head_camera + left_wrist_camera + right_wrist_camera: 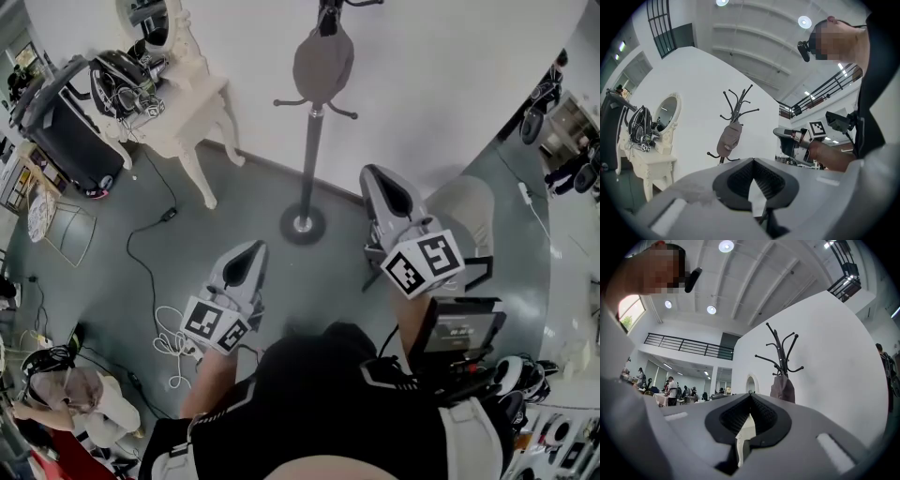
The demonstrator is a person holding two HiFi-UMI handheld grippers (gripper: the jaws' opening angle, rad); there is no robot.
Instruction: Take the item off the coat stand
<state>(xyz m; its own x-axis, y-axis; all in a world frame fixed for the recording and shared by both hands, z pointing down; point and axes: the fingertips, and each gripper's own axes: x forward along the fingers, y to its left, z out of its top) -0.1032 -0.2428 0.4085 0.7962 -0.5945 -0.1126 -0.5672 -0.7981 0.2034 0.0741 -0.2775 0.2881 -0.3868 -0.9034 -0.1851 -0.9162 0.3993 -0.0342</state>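
A grey-brown cap (323, 61) hangs on the black coat stand (310, 141), which rises from a round base (303, 226) on the grey floor. My left gripper (247, 255) is held low, short of the base and to its left, jaws shut and empty. My right gripper (376, 175) is raised to the right of the pole, shut with nothing in it. The cap (730, 139) shows well beyond the left gripper (753, 159) in the left gripper view. The right gripper view has the cap (783, 388) just right of the right gripper (750, 394), still some way off.
A white vanity table with an oval mirror (183, 98) stands at the back left, with a black case (66, 131) beside it. Cables (169, 342) lie on the floor at the left. A beige seat (469, 211) is on the right. A person (80, 398) crouches at the lower left.
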